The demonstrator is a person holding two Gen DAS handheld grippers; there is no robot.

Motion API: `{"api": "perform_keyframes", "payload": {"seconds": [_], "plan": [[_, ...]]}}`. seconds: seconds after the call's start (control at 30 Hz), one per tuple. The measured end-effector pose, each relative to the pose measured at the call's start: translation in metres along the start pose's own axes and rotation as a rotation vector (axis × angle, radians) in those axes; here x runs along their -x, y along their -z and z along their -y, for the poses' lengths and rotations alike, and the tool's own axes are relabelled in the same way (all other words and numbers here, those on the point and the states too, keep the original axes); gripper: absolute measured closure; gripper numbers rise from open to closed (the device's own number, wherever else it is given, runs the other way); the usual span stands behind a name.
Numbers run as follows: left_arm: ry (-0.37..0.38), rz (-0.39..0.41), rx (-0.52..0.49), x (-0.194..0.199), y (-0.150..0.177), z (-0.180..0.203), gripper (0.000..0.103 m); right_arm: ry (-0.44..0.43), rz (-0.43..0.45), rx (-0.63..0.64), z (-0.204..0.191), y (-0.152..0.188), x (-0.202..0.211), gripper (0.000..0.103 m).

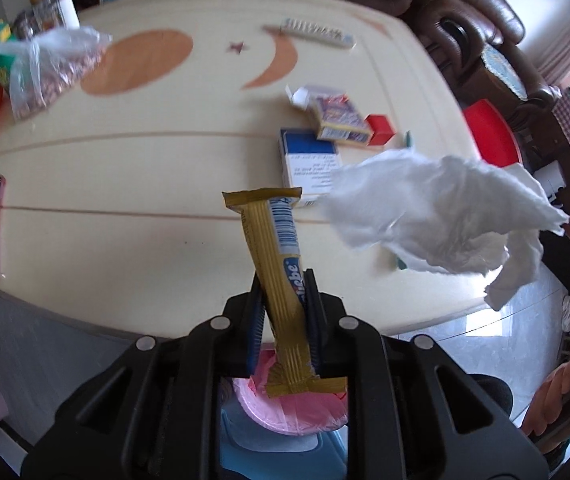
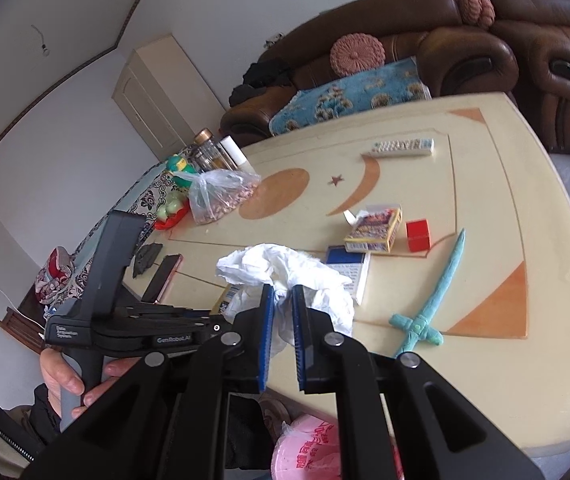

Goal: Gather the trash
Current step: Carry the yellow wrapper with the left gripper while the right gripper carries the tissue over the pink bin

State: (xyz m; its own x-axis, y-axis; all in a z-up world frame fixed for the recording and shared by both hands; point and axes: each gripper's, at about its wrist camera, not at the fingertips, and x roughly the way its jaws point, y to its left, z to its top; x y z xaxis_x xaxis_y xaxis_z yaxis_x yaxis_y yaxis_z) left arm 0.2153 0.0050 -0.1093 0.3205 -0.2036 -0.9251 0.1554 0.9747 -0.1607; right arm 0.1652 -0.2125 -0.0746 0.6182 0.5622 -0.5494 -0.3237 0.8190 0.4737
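Left tongs (image 1: pixel 285 300) pinching gold foil snack wrapper (image 1: pixel 275 264) mid-length, held upright above pink-lined bin (image 1: pixel 297 412), likely for drop; right tongs (image 2: pixel 283 320) pressed on crumpled white tissue (image 2: pixel 285 276), lifted off cream inlaid surface (image 2: pixel 485 208), near bin (image 2: pixel 305 452) too.

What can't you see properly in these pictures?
- Pink bin bag: in the left wrist view, the left claw and its gold wrapper cover most of it; what's inside is hidden.
- Blue and white box: in the right wrist view, the tissue in the right claw hides part of it.
- Remote: buttons blurred, left wrist view.
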Motion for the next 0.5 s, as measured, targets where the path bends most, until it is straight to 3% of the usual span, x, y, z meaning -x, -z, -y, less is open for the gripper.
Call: {"api": "perform_keyframes", "payload": {"seconds": [0.5], "plan": [[0.029, 0.084, -0.097, 0.067, 0.051, 0.009, 0.084, 0.015, 0.077, 0.065, -0.07, 0.027, 0.078, 0.093]]}}
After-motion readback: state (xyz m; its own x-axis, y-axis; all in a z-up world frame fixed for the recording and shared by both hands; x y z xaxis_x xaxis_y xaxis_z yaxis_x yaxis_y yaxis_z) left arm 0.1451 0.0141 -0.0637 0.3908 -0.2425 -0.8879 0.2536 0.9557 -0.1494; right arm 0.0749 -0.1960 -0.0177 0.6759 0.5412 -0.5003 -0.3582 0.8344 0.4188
